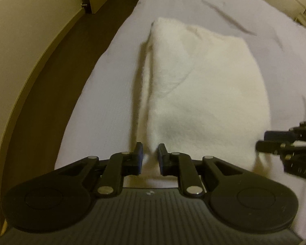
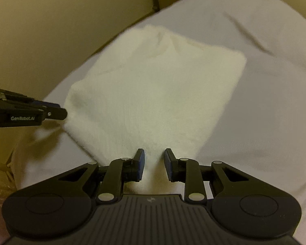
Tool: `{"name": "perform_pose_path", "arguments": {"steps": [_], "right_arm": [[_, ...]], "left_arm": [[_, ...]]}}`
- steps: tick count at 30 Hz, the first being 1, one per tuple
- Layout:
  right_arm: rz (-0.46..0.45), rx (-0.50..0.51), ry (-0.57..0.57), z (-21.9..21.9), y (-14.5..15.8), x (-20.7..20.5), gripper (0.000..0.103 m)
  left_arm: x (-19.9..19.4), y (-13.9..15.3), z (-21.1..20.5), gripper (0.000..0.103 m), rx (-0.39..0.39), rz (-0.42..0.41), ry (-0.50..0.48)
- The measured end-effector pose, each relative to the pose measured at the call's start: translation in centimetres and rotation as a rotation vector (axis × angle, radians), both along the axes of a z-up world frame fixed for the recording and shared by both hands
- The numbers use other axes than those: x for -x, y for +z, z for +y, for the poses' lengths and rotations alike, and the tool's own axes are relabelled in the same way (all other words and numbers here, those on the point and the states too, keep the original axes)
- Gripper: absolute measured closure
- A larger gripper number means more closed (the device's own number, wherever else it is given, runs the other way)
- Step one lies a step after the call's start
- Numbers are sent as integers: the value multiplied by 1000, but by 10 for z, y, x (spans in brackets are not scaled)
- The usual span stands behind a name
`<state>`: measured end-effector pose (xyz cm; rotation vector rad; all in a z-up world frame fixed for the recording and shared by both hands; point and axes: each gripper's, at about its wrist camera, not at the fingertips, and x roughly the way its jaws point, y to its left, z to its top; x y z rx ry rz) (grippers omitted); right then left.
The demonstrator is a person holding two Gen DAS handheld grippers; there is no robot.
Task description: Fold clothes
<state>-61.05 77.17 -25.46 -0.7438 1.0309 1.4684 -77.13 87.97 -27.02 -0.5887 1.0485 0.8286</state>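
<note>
garment: my cream-white fuzzy knit (image 1: pixel 204 94) (image 2: pixel 153 94) | state: folded into a thick, rough rectangle, soft creases across the top | pose: flat, long axis running away from me | place: on the bed (image 1: pixel 112 94) (image 2: pixel 265 112), near its left edge

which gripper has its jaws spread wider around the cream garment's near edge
The right gripper: its own view shows a broader gap between its blue pads over the cream garment. The left gripper, at the garment's left corner, stands slightly narrower.
</note>
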Motion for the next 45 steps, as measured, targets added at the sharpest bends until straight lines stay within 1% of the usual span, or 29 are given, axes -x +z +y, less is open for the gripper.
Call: {"name": "perform_pose_path", "arguments": {"steps": [1, 3, 5, 6, 8, 11, 17, 21, 25, 29, 30, 32, 34, 35, 38, 40, 42, 44, 45], "right_arm": [[0, 10, -2, 4, -6, 2, 74], [-33, 6, 20, 12, -10, 13, 74], [-61, 7, 44, 16, -8, 20, 74], [-65, 9, 49, 17, -6, 20, 74], [-46, 15, 40, 16, -6, 16, 74], [-27, 26, 19, 18, 0, 13, 74], [-4, 52, -21, 20, 10, 7, 74], [3, 45, -43, 20, 16, 5, 73], [16, 27, -77, 16, 26, 1, 73], [26, 12, -123, 13, 29, -4, 73], [23, 12, -137, 13, 28, -5, 73], [16, 18, -169, 13, 21, -8, 73], [28, 42, -191, 15, 12, -10, 73], [36, 49, -201, 16, 7, -11, 70], [25, 52, -189, 21, -3, -5, 69], [22, 56, -182, 26, -8, -2, 69], [16, 61, -171, 34, -12, 0, 69], [11, 66, -162, 41, -14, 0, 69], [13, 71, -162, 42, -13, 0, 69]], "left_arm": [[-4, -5, 5, 87, -1, 12, -4], [-9, -10, 13, 87, -1, 26, -8], [-6, -10, 16, 85, 17, 13, 3], [-3, -9, 17, 82, 25, 8, 10], [-1, -4, 13, 82, 42, 6, 29], [-5, 7, 10, 84, 48, 12, 41], [-10, 17, 9, 84, 60, 28, 42], [-13, 24, 11, 84, 56, 29, 31], [-17, 42, 9, 84, 29, -9, 2], [-25, 53, 12, 84, -6, -66, -53], [-28, 52, 14, 84, -11, -68, -64], [-34, 38, 20, 84, 1, -40, -75], [-37, 22, 25, 83, 6, -17, -80], [-37, 16, 27, 82, 1, -13, -85], [-34, 3, 36, 79, 8, -21, -75], [-37, -6, 44, 67, 13, -22, -61], [-33, -8, 49, 67, 29, -34, -47], [-33, -3, 48, 68, 31, -28, -50], [-34, 1, 46, 72, 31, -27, -52]]}}
